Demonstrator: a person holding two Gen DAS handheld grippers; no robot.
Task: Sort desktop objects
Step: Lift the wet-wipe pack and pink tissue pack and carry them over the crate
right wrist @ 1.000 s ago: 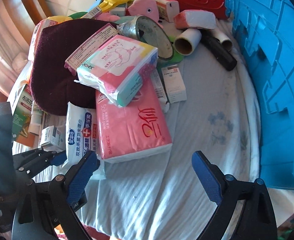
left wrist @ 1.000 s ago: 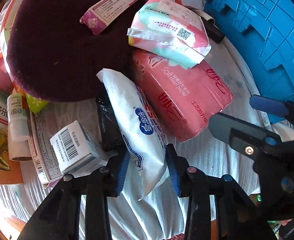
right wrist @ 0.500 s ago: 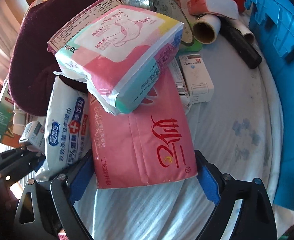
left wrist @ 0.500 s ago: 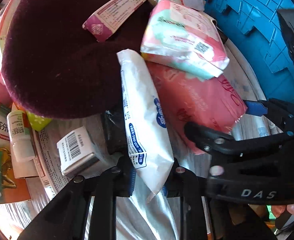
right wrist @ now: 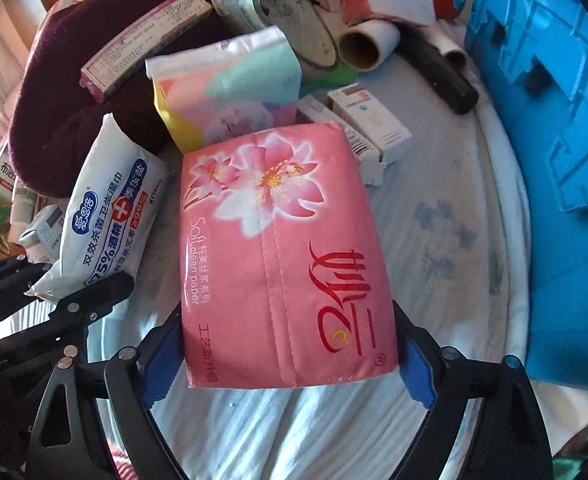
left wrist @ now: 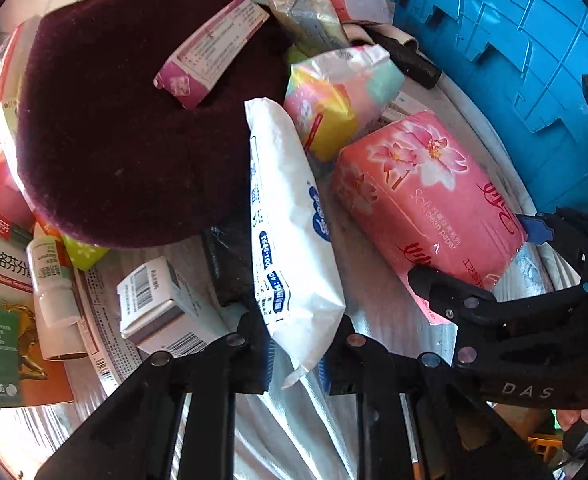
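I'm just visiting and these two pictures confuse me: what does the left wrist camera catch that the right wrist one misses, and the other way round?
Only the left wrist view shows the barcoded white box fully and the left gripper shut on the white wipes pack.

Only the right wrist view shows the cardboard roll and the right gripper clasping the pink tissue pack.

Both share the two packs, the maroon hat and the blue crate.

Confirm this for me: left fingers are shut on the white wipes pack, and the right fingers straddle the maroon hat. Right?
Not quite. The right fingers straddle the pink tissue pack, not the maroon hat, as the right wrist view shows. The left fingers are indeed shut on the white wipes pack.
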